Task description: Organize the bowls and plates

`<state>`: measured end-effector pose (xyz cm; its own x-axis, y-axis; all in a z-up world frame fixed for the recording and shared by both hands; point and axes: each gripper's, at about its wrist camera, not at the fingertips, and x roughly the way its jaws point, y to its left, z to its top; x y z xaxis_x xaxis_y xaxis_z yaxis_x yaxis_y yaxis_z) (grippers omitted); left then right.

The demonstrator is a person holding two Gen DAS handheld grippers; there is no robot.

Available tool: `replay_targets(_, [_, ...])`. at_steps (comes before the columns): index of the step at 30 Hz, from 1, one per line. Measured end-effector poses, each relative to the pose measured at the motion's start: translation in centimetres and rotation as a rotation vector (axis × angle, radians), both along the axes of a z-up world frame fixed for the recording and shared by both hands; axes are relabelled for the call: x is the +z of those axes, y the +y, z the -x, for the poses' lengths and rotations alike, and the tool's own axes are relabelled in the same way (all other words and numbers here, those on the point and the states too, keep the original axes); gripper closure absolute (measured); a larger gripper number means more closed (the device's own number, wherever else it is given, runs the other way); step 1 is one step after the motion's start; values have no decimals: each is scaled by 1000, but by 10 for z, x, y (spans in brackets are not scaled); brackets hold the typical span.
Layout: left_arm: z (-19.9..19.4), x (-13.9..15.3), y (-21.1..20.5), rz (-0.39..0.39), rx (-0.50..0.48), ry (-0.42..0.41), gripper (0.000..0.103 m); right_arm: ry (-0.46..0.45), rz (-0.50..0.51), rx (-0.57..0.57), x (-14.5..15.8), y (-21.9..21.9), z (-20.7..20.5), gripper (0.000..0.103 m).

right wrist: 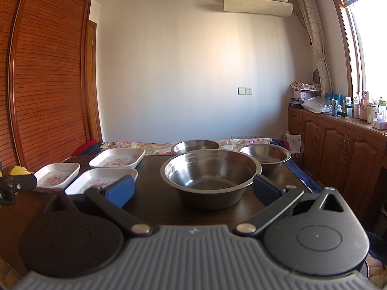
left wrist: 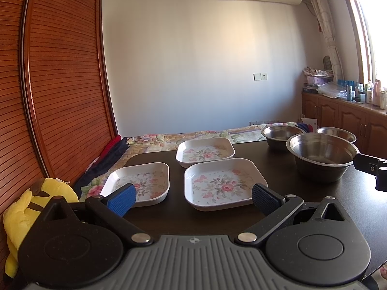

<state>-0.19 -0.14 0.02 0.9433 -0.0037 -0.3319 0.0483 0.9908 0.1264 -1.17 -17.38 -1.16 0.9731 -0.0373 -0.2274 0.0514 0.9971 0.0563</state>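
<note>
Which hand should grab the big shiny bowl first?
The right one, probably. The right gripper points straight at the big metal bowl, jaws open on either side of it. The left gripper faces the flowery plate instead, with the bowl off to its right.

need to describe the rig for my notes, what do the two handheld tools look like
Both match. The left tool and right tool each have a grey ribbed body, two round black discs, black linkage arms with silver pivot bolts, and blue textured pads on the fingers. No cables, hands or sleeves show.
</note>
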Motion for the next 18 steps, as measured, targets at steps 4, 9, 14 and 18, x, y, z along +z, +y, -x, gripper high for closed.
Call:
replay_targets(4, [-1, -2, 0, 0, -1, 6, 0, 2, 1, 1, -1, 0, 0, 0])
replay_targets(9, [-6, -10, 4, 13, -4, 37, 0, 14, 6, 5, -5, 2, -2, 0])
replay_targets(14, [-14, -19, 10, 11, 4, 80, 0, 23, 14, 7, -8, 5, -3, 0])
replay_targets(18, [-19, -25, 18, 28, 6, 116, 0, 40, 7, 27, -11, 9, -7, 0])
